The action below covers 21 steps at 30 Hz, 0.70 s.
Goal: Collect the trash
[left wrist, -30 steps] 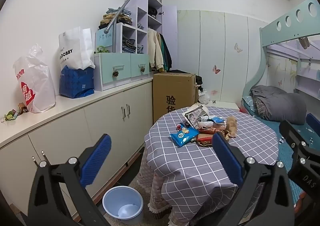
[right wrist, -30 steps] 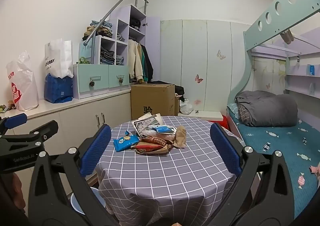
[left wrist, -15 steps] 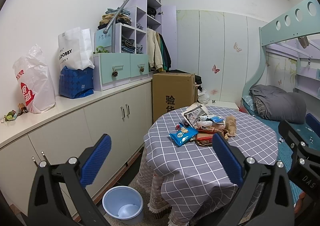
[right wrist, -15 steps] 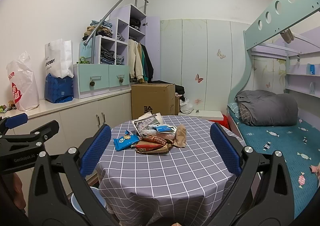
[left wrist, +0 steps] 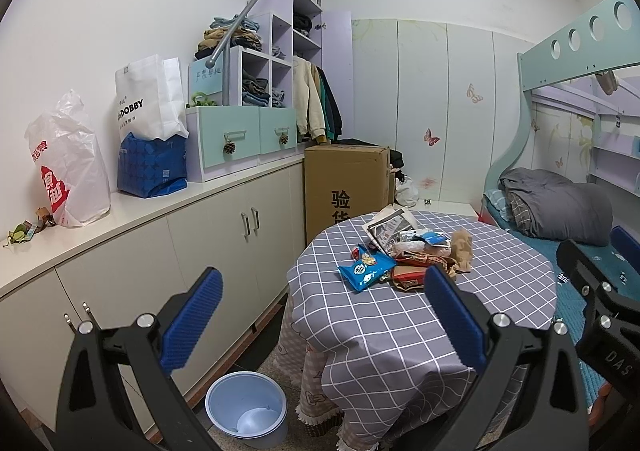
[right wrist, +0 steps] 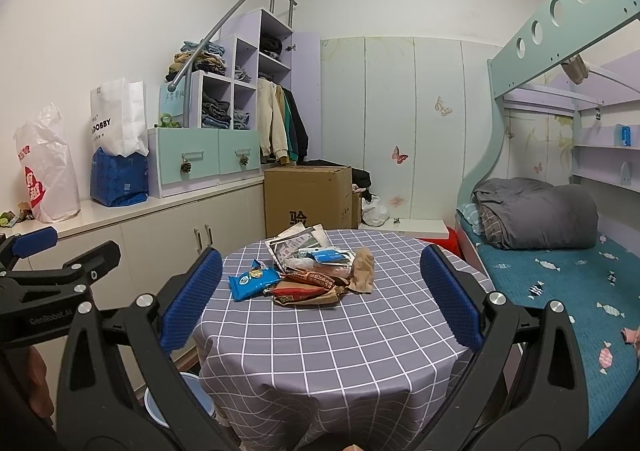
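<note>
A pile of trash (left wrist: 416, 257) lies on the round table with a grey checked cloth (left wrist: 392, 323): a blue snack bag (left wrist: 365, 271), red and brown wrappers and newspaper. The pile also shows in the right wrist view (right wrist: 308, 275), with the blue snack bag (right wrist: 253, 283) at its left. A light blue bin (left wrist: 246, 409) stands on the floor left of the table; its rim shows in the right wrist view (right wrist: 154, 409). My left gripper (left wrist: 322, 321) is open and empty, short of the table. My right gripper (right wrist: 320, 297) is open and empty, above the table's near part.
A long white cabinet (left wrist: 168, 251) runs along the left wall with bags (left wrist: 68, 167) on top. A cardboard box (left wrist: 346, 181) stands behind the table. A bunk bed (right wrist: 560, 271) with a grey quilt is at the right.
Both grippers have crept slightly forward towards the table; the jaws stay open and nothing on the table has moved.
</note>
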Motion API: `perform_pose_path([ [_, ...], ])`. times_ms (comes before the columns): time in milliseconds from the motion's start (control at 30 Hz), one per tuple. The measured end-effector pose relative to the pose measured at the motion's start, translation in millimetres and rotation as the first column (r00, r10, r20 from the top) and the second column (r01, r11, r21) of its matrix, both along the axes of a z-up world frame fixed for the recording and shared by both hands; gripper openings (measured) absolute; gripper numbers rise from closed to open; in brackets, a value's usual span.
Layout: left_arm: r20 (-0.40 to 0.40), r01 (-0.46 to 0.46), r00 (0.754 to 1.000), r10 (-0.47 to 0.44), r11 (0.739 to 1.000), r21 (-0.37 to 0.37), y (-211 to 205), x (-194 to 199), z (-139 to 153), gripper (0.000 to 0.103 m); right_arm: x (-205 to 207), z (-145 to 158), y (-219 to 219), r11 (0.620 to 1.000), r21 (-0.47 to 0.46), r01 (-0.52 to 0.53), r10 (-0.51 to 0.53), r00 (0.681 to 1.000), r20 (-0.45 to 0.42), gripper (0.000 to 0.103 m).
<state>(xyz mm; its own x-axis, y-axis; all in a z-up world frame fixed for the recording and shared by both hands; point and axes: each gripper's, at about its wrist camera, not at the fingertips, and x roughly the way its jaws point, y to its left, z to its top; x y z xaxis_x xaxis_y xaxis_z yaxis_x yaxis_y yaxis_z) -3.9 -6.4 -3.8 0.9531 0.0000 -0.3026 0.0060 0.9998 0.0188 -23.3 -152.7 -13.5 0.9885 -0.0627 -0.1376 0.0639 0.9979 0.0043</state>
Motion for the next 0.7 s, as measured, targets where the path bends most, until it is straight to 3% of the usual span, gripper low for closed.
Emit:
perform_pose_path([
  [700,0.0,-0.002,1.0,0.002,1.0,0.005,-0.1,-0.8,-0.2,0.099,3.2,3.8,-0.7,1.0,0.009,-0.011,0.011,1.0,-0.003,0.097],
])
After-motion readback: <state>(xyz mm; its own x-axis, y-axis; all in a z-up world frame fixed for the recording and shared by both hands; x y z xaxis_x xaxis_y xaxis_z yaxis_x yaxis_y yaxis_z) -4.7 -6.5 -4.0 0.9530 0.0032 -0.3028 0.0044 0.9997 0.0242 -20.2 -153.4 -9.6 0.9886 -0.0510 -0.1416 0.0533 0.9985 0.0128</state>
